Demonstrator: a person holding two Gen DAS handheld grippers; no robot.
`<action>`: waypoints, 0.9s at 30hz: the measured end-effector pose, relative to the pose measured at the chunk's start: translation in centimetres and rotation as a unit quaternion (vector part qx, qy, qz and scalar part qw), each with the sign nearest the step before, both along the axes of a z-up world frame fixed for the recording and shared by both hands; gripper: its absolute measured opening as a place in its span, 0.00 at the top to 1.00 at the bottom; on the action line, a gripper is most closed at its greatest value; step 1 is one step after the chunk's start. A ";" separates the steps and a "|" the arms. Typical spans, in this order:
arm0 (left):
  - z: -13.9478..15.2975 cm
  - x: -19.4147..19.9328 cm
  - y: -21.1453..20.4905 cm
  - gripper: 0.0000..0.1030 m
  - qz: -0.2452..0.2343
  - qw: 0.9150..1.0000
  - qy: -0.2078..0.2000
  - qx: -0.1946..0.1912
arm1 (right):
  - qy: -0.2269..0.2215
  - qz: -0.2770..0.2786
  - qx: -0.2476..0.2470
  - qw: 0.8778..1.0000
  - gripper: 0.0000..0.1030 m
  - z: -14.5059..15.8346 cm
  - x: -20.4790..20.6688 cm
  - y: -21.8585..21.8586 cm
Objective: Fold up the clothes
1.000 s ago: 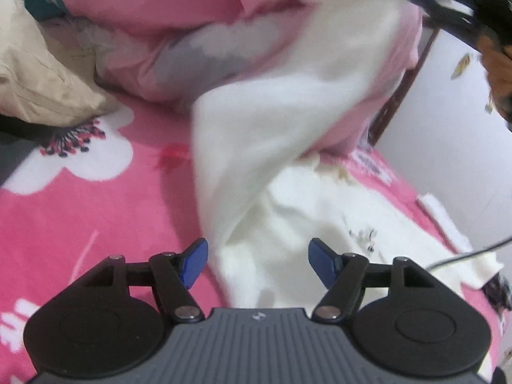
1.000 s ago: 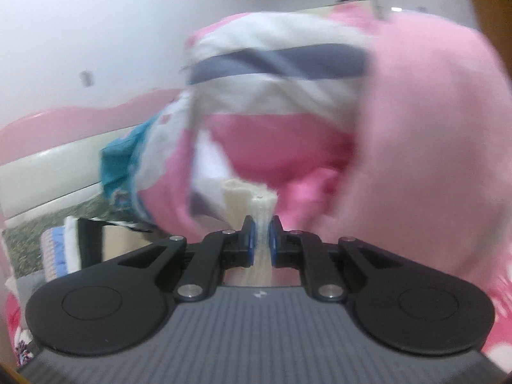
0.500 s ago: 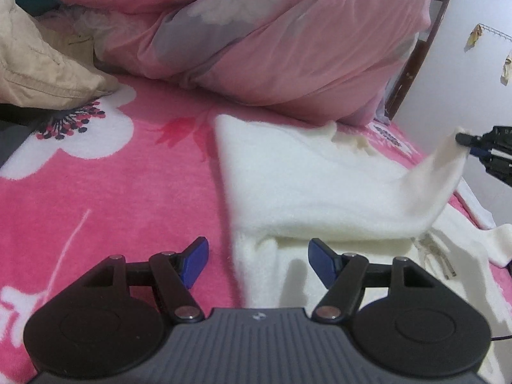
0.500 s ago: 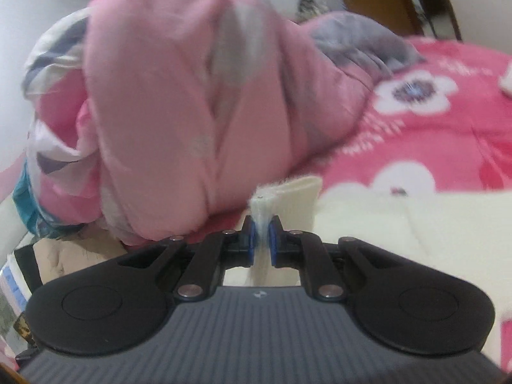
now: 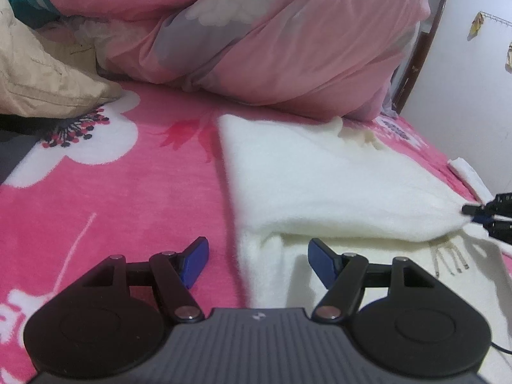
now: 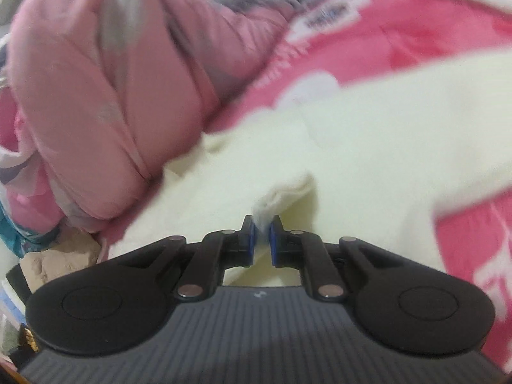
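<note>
Spread flat on the pink flowered fleece blanket (image 5: 134,192): cream fluffy fleece garment (image 5: 320,185), folded over. Left gripper (image 5: 257,260) gaping, empty, at its near edge. Right gripper (image 6: 261,235) pinched onto its corner.

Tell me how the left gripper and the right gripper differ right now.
The left gripper is open and holds nothing; the right gripper is shut on a corner of the white garment. The left hovers over the garment's near edge, the right at its far-right corner. Both have blue pads on black fingers.
</note>
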State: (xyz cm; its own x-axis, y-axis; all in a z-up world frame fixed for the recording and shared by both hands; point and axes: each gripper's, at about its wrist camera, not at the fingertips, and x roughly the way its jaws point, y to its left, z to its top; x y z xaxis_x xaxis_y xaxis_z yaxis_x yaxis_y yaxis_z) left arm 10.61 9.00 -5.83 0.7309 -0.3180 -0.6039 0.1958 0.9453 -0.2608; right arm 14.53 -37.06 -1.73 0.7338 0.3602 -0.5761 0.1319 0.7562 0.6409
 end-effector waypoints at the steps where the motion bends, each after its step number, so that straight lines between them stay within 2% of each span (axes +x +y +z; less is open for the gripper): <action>1: 0.0 0.0 0.0 0.32 0.000 1.000 0.000 0.002 | 0.008 -0.004 0.016 1.000 0.89 -0.3 -0.1 -0.4; 6: 0.1 -0.1 0.0 0.32 0.000 1.000 0.002 0.002 | 0.020 -0.029 0.080 0.996 0.78 -0.6 -0.8 -2.4; 14: 0.0 -0.1 -0.3 0.32 0.001 1.000 -0.001 0.010 | 0.029 -0.006 0.025 0.999 0.72 0.0 1.6 -0.6; 16: 0.0 -0.1 -0.5 0.32 0.001 1.000 -0.003 0.014 | 0.031 0.001 0.010 0.999 0.76 0.1 2.2 -0.1; 18: 0.0 -0.1 -0.5 0.32 0.001 1.000 -0.003 0.017 | 0.033 0.007 -0.005 0.999 0.93 0.3 2.8 0.4; 21: -0.1 -0.1 -0.5 0.32 0.001 1.000 -0.005 0.019 | 0.037 0.017 -0.027 0.999 0.94 0.5 3.8 1.1; 24: -0.1 -0.1 -0.5 0.32 0.002 1.000 -0.005 0.019 | -0.005 0.022 -0.035 0.999 0.95 3.5 5.6 1.9; 27: -0.2 0.0 -0.4 0.32 0.003 1.000 -0.006 0.018 | -0.087 0.044 -0.043 0.994 0.95 8.3 7.0 3.2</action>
